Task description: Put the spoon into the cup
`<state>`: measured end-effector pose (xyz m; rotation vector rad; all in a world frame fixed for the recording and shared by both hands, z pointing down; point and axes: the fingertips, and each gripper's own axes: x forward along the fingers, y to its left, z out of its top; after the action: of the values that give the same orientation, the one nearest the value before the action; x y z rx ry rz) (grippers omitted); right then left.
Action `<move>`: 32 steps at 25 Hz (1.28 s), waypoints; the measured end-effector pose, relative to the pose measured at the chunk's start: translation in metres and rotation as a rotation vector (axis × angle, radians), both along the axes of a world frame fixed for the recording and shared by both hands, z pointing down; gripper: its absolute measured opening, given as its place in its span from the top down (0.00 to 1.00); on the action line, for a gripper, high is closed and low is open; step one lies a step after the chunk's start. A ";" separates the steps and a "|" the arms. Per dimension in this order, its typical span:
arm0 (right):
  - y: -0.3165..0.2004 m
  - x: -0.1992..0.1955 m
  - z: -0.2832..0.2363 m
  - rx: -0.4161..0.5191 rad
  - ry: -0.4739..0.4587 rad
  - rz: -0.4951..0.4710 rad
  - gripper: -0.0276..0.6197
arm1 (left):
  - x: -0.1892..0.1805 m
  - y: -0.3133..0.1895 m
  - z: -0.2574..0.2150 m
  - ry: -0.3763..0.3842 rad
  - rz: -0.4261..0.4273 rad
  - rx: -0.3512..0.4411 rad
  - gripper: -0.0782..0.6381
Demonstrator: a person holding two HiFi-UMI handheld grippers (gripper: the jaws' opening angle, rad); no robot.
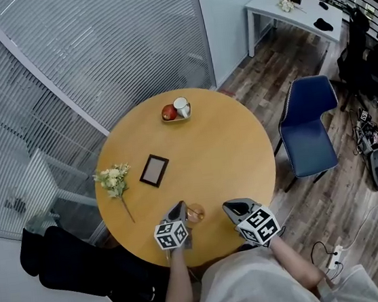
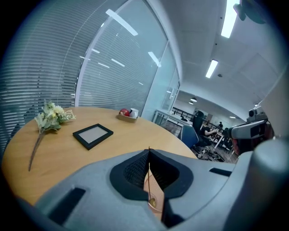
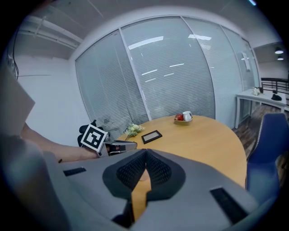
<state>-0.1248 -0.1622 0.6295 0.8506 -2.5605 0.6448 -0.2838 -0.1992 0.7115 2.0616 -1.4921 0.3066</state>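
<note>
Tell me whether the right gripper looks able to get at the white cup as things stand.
Probably yes: bare table lies between the right gripper and the white cup; the picture frame sits off to the side. Its fingers are shut, though.

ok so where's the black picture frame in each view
Head view: the picture frame lies left of the picture's middle, on the round table.
Left gripper view: left of centre, at mid-height.
Right gripper view: small, just right of centre.
Shared landmark: the flowers lie just left of it in all three.
</note>
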 end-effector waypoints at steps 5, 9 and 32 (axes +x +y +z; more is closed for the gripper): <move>0.000 0.006 0.001 -0.006 0.003 0.012 0.96 | 0.004 -0.005 0.000 0.002 0.029 -0.011 0.88; -0.001 0.004 0.002 -0.008 0.004 0.019 0.96 | 0.002 -0.006 0.003 0.013 0.028 -0.024 0.88; 0.019 0.009 0.005 -0.019 -0.009 -0.003 0.96 | -0.008 0.019 -0.063 0.051 -0.050 0.126 0.78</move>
<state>-0.1162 -0.1437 0.6345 0.8389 -2.5593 0.6721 -0.2922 -0.1801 0.6485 2.1094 -1.5651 0.1431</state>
